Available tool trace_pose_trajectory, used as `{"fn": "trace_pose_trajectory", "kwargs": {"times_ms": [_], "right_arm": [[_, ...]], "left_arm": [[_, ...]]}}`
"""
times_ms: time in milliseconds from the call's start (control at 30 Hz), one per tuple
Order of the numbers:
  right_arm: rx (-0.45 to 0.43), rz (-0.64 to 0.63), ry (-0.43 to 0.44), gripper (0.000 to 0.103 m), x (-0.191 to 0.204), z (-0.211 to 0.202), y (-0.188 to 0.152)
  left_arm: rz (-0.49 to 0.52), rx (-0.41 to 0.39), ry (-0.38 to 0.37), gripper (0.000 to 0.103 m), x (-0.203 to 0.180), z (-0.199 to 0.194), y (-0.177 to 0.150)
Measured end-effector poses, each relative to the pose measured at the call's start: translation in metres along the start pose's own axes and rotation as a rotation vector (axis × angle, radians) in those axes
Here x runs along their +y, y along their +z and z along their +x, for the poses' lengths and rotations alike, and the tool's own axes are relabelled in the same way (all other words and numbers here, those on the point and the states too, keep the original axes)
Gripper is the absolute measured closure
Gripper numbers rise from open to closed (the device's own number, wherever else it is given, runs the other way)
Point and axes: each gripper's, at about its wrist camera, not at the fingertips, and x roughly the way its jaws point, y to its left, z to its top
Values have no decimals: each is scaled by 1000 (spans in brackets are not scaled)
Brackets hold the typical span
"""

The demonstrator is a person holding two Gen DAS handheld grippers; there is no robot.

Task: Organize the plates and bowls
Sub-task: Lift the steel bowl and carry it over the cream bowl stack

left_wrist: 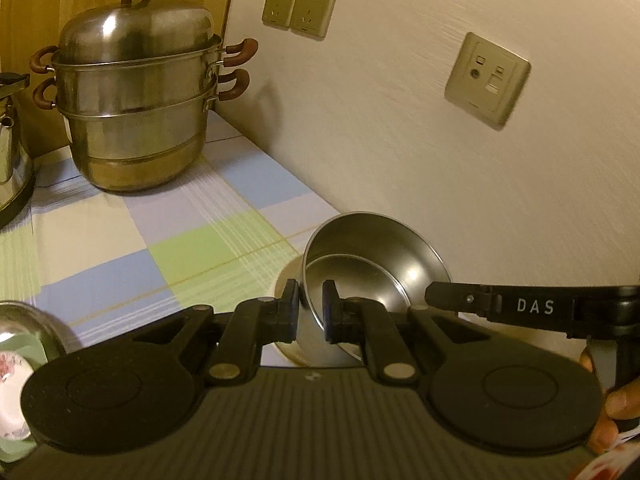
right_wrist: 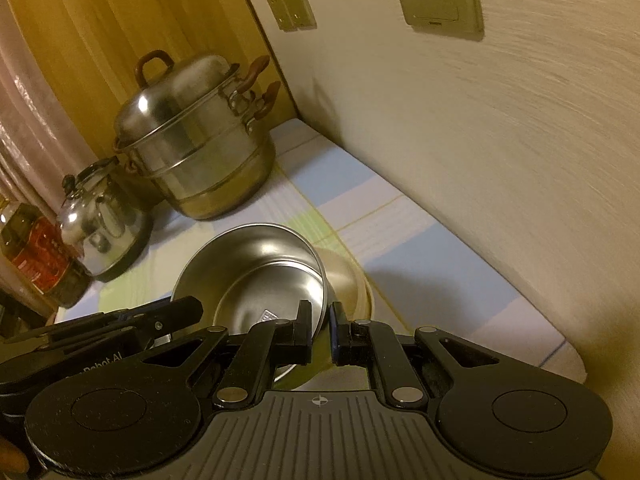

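Observation:
A steel bowl (left_wrist: 372,264) is held tilted over a cream bowl (left_wrist: 285,280) that stands on the checked cloth near the wall. My left gripper (left_wrist: 311,305) is shut on the steel bowl's near rim. My right gripper (right_wrist: 320,328) is shut on the same steel bowl (right_wrist: 260,272) at its right rim, with the cream bowl (right_wrist: 348,280) under and to the right of it. The right gripper's finger (left_wrist: 452,298) shows in the left wrist view, and the left gripper's finger (right_wrist: 176,312) shows in the right wrist view. Another steel dish (left_wrist: 36,320) with a flowered plate (left_wrist: 12,384) lies at the left.
A two-tier steel steamer pot (left_wrist: 136,104) stands in the back corner, also in the right wrist view (right_wrist: 200,148). A steel kettle (right_wrist: 100,224) and an oil bottle (right_wrist: 36,252) stand to its left. The wall (left_wrist: 440,160) runs close along the right.

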Motion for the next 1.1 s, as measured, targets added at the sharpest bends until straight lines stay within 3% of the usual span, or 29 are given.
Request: {"fn": "trace_pose_trajectory", "kwargs": {"times_ms": [267,1100], "right_arm": [[13,8,-3,94,-4,21,15],[82,41,-26,94,-17,57,12]], "left_arm": [[-2,13,1,93,8,21,7],[-13,96,1,93,15,57,1]]}}
